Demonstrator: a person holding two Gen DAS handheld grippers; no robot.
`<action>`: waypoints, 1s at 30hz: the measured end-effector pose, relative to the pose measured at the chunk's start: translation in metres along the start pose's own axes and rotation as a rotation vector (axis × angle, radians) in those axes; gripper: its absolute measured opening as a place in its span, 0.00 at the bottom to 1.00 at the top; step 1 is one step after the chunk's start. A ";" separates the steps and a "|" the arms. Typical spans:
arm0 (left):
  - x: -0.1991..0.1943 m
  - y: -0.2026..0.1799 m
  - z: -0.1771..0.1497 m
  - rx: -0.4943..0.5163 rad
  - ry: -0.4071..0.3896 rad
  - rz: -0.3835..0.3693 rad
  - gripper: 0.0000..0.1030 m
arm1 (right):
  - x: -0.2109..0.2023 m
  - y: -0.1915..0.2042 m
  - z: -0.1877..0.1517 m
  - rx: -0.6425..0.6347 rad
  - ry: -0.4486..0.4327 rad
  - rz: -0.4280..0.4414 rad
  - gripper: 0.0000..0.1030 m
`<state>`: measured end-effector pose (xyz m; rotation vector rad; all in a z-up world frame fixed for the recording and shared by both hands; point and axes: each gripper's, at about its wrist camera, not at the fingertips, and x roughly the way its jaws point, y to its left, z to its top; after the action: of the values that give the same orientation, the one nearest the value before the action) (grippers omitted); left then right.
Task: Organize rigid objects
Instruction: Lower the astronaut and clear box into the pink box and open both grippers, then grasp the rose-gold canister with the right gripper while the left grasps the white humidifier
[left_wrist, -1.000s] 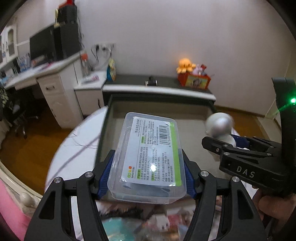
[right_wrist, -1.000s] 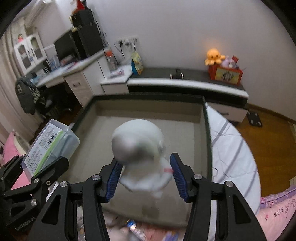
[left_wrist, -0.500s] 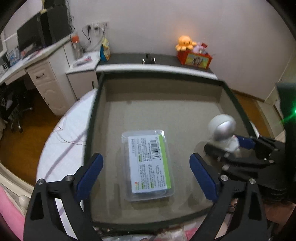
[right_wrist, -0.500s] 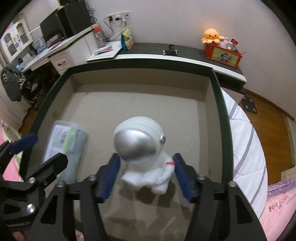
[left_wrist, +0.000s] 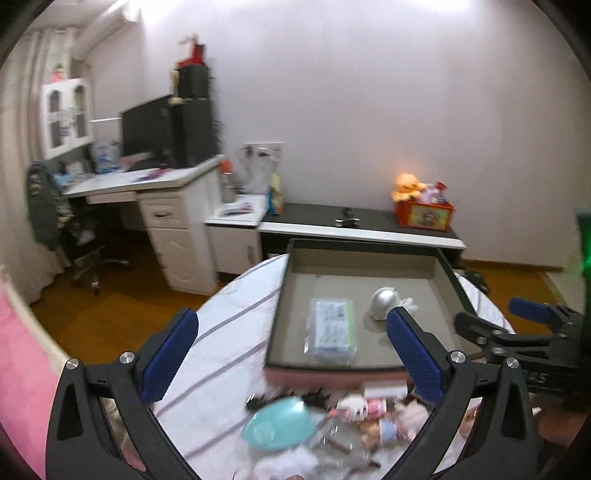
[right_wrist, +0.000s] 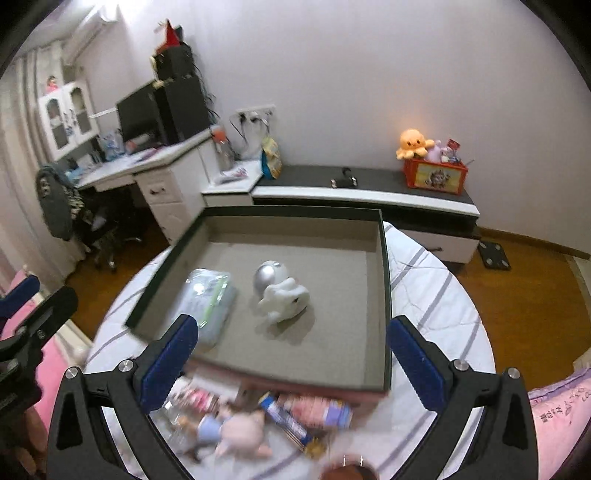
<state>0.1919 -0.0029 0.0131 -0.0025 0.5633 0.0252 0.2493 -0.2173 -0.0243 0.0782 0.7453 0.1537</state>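
Now both claws released: left gripper (left_wrist: 291, 345) and right gripper (right_wrist: 291, 350) just spread wide, nothing between the pads, above the clutter of small toys (right_wrist: 236, 424) on the striped cover. Inside the dark-rimmed tray (right_wrist: 384, 295): clear plastic box (left_wrist: 332, 330) lying flat, label up; astronaut figure (right_wrist: 280, 291) toppled just beside it, apart, silver visor toward the far wall.

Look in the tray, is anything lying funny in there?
Yes. The astronaut toy lies tipped over on its side in the tray, not standing. The clear plastic box beside it lies flat but slightly crooked to the tray's walls. Neither touches the other.
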 end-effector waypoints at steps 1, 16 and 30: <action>-0.008 -0.001 -0.002 -0.007 -0.001 0.013 1.00 | -0.009 0.000 -0.006 0.000 -0.012 0.009 1.00; -0.082 0.014 -0.052 0.024 -0.089 0.005 1.00 | -0.111 0.004 -0.073 0.078 -0.222 -0.114 1.00; -0.066 0.030 -0.089 -0.018 -0.017 -0.015 1.00 | -0.102 0.014 -0.094 0.025 -0.148 -0.147 1.00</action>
<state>0.0882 0.0245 -0.0272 -0.0242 0.5459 0.0161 0.1098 -0.2194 -0.0231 0.0574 0.6032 -0.0014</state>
